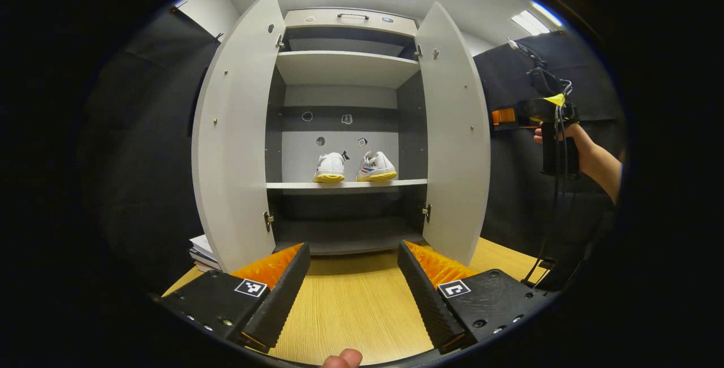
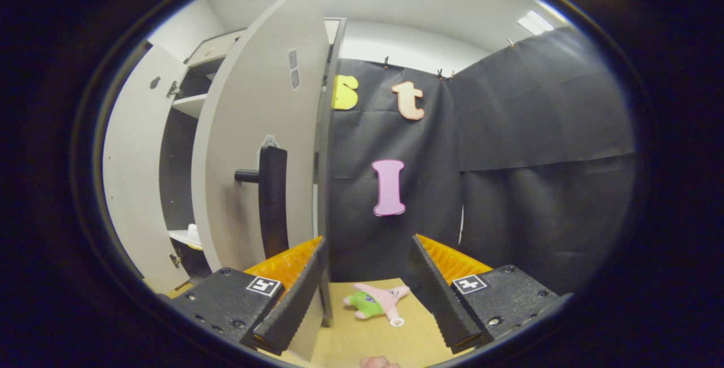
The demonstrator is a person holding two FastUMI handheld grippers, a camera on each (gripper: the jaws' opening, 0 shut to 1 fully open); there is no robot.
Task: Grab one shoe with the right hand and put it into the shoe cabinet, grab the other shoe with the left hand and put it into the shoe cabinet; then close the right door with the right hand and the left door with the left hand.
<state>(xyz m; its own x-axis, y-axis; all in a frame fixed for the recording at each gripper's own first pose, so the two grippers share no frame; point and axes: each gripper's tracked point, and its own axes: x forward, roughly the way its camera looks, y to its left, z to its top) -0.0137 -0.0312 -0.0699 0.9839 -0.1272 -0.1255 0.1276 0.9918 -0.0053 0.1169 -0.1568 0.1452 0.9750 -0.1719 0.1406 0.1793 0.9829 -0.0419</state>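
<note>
Shoes (image 1: 353, 167): two are sitting side by side on one shelf.
Cabinet (image 1: 345, 130): one is standing on the table.
Doors: two are hanging open, a left door (image 1: 235, 142) and a right door (image 1: 455, 136).
Door handle (image 2: 271, 204): one is showing.
Plush toy (image 2: 376, 302): one is lying on the table.

A: Where does the left gripper view look from?

B: From low over the wooden table (image 1: 350, 306), squarely facing the open shoe cabinet (image 1: 345, 68) in the centre of the frame, fairly near. Both doors spread to either side.

A: And the right gripper view?

B: It sits close beside the right door (image 2: 254, 147), at centre left, seeing its outer face and handle (image 2: 272, 204). It faces past the door's edge toward the black cloth wall (image 2: 509, 147).

A: What do they share?

B: The cabinet, both doors, and the table.
</note>
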